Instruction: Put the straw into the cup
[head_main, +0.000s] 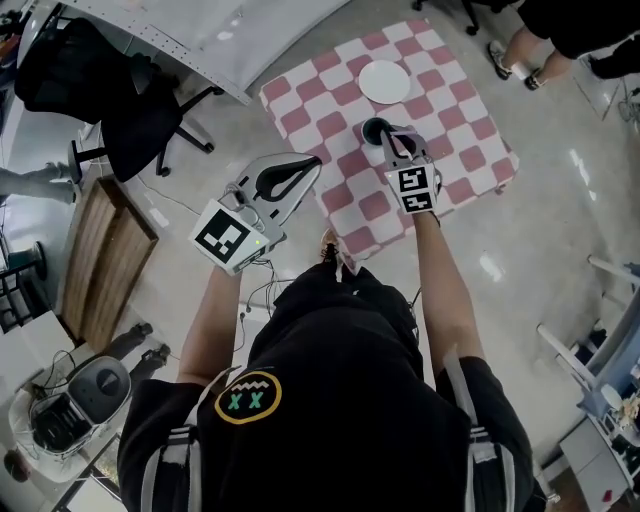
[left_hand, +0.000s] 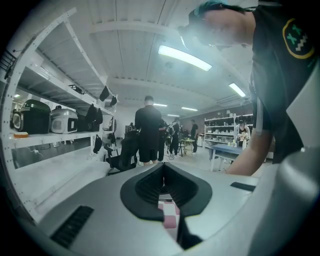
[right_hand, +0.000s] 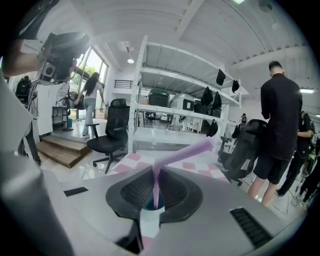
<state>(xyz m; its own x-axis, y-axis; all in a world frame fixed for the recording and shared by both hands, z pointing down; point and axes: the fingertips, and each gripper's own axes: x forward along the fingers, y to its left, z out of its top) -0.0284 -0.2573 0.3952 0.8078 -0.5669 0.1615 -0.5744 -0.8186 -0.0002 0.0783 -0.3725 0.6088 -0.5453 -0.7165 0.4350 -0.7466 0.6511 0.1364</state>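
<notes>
A purple bendy straw (right_hand: 182, 154) stands between the jaws of my right gripper (right_hand: 156, 172), which is shut on it. The straw's bent top leans right, and its lower end dips into a cup (right_hand: 149, 222) with a white wall and teal inside, right under the jaws. In the head view the cup (head_main: 375, 128) is a dark round opening on the pink-and-white checked table (head_main: 470, 150), with the right gripper (head_main: 383, 137) over it. My left gripper (head_main: 314, 166) hangs off the table's left edge, shut and empty; in the left gripper view the left gripper (left_hand: 163, 170) has its tips together.
A white round plate (head_main: 385, 82) lies at the far side of the table. A black office chair (head_main: 150, 130) and a white bench (head_main: 190, 40) stand to the left, a wooden step (head_main: 100, 265) lower left. People stand beyond the table (head_main: 540, 40).
</notes>
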